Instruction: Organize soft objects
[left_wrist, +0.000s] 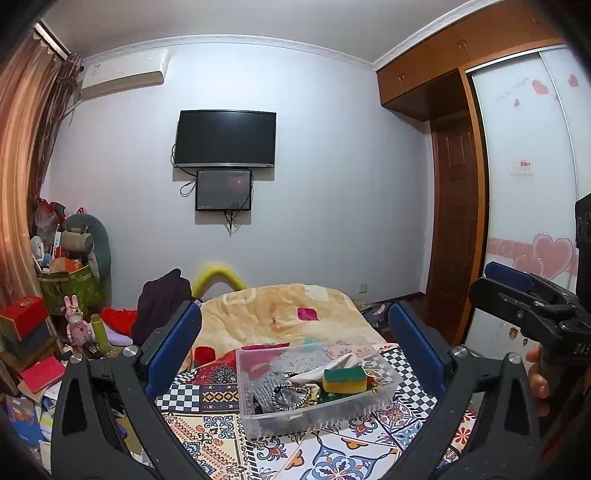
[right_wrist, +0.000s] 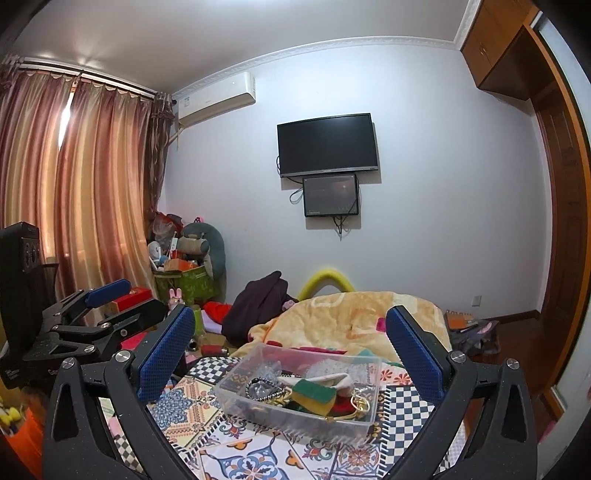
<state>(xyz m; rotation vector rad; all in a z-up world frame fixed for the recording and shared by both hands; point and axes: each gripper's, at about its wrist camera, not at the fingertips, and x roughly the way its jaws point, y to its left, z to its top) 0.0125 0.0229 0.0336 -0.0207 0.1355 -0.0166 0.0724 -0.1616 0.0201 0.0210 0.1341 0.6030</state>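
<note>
Here, both grippers hovered above the patterned bed cover (left_wrist: 207, 435), and the whole move turned on the clear plastic bin (left_wrist: 314, 413) lying just ahead of and below both pairs of fingers. The left gripper (left_wrist: 295, 343) was released, its blue fingers (left_wrist: 173, 343) spread wide and holding nothing, with the bin framed between them and set slightly toward the right finger. Seen from there, the bin's long axis ran crosswise to the fingers, angled a little away on the right. Inside it lay a jumble of soft things: grey knitted cloth (left_wrist: 269, 384) on the left, a beaded dark band (left_wrist: 291, 397) beside it, white fabric (left_wrist: 325, 367) in the middle, and a green-and-yellow sponge (left_wrist: 344, 379) on top toward the right. A pink cloth (left_wrist: 307, 314) lay well beyond the bin on the cream blanket (left_wrist: 258, 314), far ahead of the fingers. The right gripper (right_wrist: 290, 354) was likewise released and empty, its fingers (right_wrist: 413, 354) wide apart, and the bin sat between them too, a little below. Neither hand looked clearly nearer, though the sponge seemed the easiest first pick, sitting uppermost and unburied.
</note>
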